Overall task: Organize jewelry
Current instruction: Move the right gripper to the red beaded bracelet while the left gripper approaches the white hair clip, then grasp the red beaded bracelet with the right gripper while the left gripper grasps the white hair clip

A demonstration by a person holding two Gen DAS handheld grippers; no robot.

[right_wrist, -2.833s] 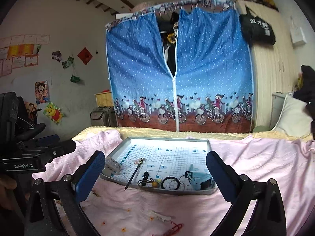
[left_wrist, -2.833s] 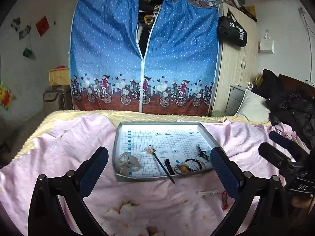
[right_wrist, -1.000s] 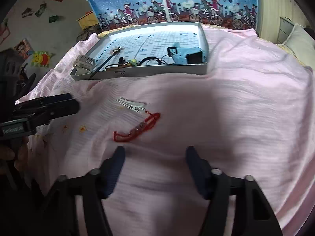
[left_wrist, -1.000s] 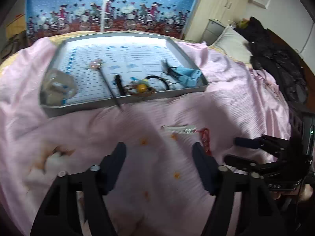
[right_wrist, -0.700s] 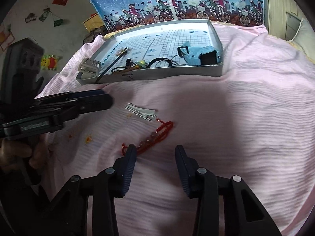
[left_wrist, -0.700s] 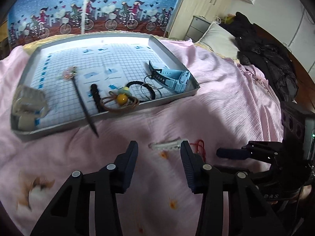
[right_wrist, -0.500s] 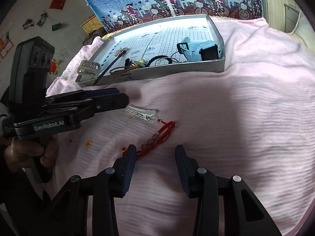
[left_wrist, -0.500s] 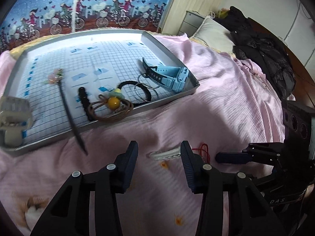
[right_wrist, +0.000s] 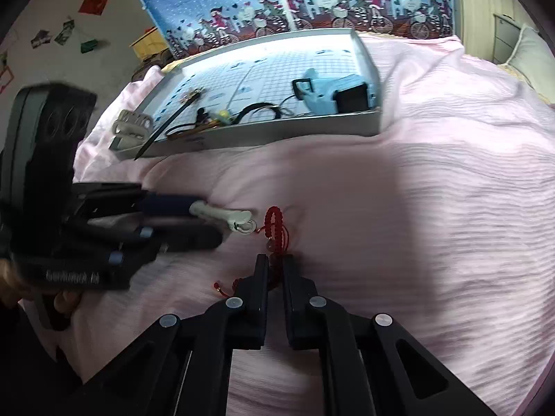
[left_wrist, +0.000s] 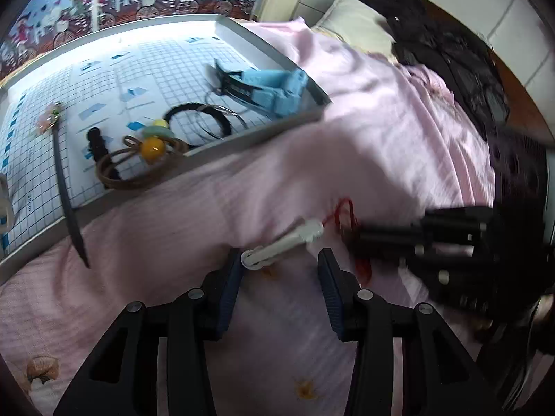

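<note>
Right hand-held gripper (right_wrist: pixel 275 260) clenched on the red bead bracelet (right_wrist: pixel 275 230), down on the pink bedspread (right_wrist: pixel 433 208), just near the white hair clip (right_wrist: pixel 225 216). Rest of the bracelet looping out ahead of the fingers, thin red cord tail off to the left.

Left hand-held gripper (left_wrist: pixel 279 260) released, fingers spread, round end of that white clip sitting right beside the left finger (touching or not, can't tell). Clip lying diagonal on the bedspread, far end next to the red cord.

Grey tray (left_wrist: pixel 242 135) further up the bed, grid-paper bottom. Inside: light blue watch (left_wrist: pixel 274 88) at the right side, black hair tie (left_wrist: pixel 197 119), brown hair tie with a yellow bead (left_wrist: pixel 152 147), small black clip (left_wrist: pixel 97 140), long dark hair stick (left_wrist: pixel 66 187) with a pink flower end, tip poking out over the tray's front edge. Blurry whitish thing at the left corner (right_wrist: pixel 133 124) (no idea what exactly).

Blue curtain with bicycle print (right_wrist: pixel 295 0) behind, dark clothes (left_wrist: pixel 451 52) piled off to the right.
</note>
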